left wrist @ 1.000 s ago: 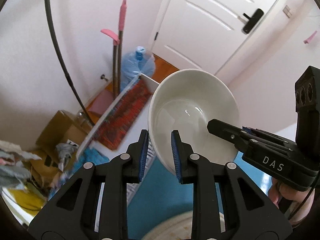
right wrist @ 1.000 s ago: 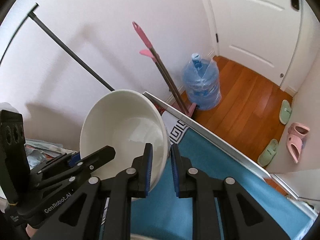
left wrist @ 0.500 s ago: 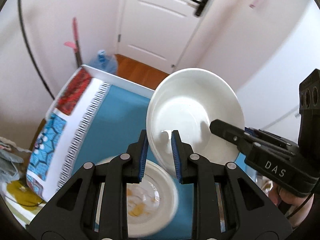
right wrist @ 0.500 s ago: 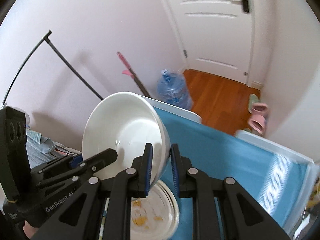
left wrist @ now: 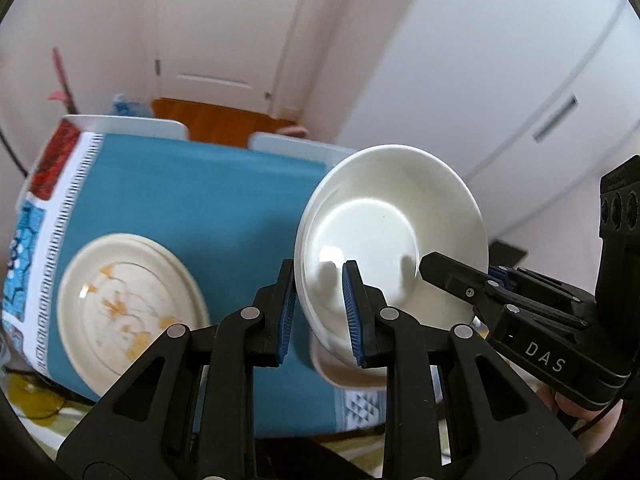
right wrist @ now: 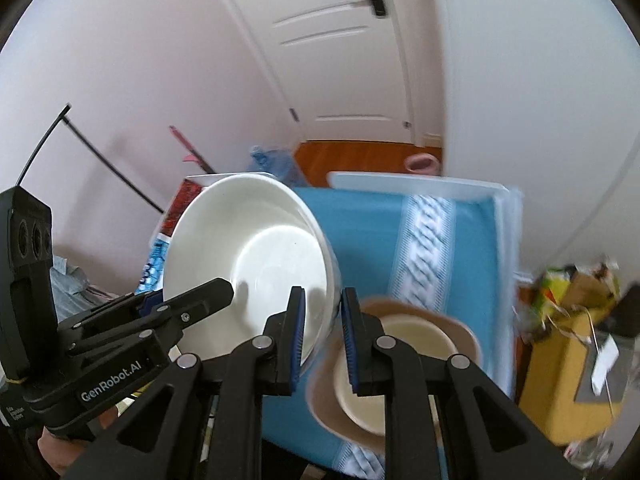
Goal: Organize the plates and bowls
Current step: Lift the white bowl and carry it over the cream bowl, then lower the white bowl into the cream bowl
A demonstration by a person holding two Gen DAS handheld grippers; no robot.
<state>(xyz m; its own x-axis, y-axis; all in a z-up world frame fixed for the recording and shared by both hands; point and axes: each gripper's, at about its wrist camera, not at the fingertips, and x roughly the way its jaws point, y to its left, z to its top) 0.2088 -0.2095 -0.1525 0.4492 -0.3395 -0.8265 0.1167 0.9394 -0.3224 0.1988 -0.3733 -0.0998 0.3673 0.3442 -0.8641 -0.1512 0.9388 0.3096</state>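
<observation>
white bowl (left wrist: 390, 236) rim pinched between both grippers' jaws, tilted.

Under your white bowl (left wrist: 394, 236) the bench (left wrist: 192, 196) is taken on two sides: the patterned plate (left wrist: 128, 304) sits left, the tan plate (right wrist: 404, 356) right. Between them and toward the far edge you have bare blue cloth.
</observation>
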